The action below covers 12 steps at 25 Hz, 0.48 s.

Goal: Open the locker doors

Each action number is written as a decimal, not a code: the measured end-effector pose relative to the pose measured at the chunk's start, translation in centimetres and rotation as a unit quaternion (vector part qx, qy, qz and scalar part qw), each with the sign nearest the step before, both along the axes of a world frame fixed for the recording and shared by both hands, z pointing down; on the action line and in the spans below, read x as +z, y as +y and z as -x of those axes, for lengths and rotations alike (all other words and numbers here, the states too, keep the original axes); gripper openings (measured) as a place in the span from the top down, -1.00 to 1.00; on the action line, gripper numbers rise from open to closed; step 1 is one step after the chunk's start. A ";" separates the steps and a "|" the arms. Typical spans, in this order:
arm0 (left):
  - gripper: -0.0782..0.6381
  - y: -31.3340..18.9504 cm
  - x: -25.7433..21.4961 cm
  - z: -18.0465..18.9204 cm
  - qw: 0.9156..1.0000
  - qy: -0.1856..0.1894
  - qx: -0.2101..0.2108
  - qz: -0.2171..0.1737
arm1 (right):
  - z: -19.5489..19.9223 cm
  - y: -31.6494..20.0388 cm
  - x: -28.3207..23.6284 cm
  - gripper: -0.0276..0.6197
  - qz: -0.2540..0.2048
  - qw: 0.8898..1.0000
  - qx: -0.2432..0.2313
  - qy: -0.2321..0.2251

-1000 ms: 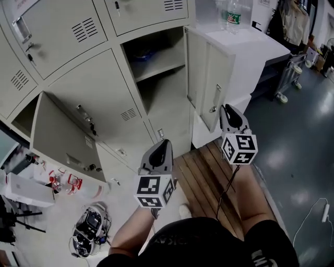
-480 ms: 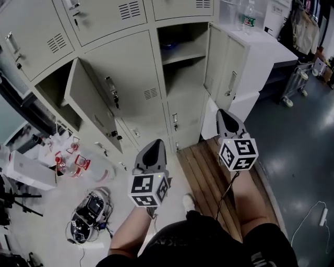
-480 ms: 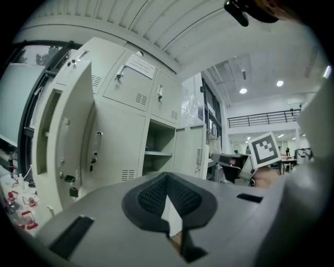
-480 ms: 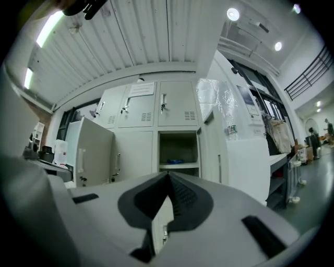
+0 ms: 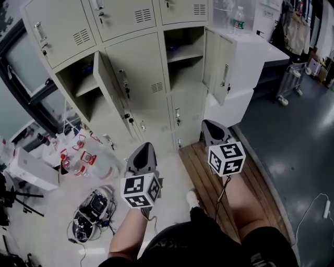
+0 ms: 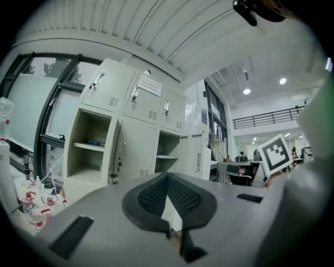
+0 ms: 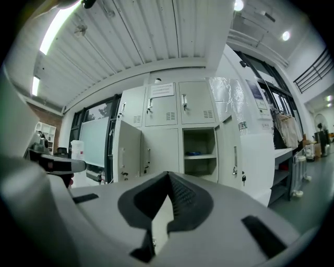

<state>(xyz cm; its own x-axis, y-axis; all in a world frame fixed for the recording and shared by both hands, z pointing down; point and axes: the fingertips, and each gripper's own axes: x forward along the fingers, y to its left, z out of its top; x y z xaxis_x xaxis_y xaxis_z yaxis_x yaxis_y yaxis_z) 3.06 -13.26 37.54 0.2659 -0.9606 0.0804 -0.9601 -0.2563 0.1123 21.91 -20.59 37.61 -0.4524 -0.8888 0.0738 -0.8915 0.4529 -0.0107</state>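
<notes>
Head view: left gripper (image 5: 144,148) and right gripper (image 5: 210,125) now sit further back from the lockers (image 5: 136,57). The left open door (image 5: 107,83) and right open door (image 5: 218,65) stand ajar, the rest shut. Left gripper view: jaws together, empty. Right gripper view: jaws closed, empty. Likely repositioning for another door.

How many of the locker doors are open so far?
Done: two middle-row doors stand open, the left door and the right door. In hand: nothing; the left gripper and right gripper are shut, empty and off the lockers. Left: the centre door between them, the top-row doors and the bottom-row doors are closed.
</notes>
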 end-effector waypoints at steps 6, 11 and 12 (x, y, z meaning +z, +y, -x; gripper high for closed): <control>0.79 4.4 0.4 2.5 1.000 -0.001 -0.013 0.005 | 1.7 4.9 0.9 0.91 0.010 1.000 -0.005 0.005; 0.79 6.4 0.8 4.2 1.000 0.000 -0.021 0.008 | 2.5 7.1 1.1 0.91 0.016 1.000 -0.004 0.002; 0.79 6.6 0.9 4.5 1.000 0.000 -0.023 0.009 | 2.7 7.3 1.0 0.91 0.016 1.000 -0.004 0.001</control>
<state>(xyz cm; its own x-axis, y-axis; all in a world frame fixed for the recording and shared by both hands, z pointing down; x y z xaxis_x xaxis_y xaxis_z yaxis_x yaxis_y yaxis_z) -1.43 -6.64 38.40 0.2217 -0.9702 0.0976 -0.9707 -0.2100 0.1173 19.19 -13.26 38.65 -0.4584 -0.8827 0.1039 -0.8883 0.4586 -0.0233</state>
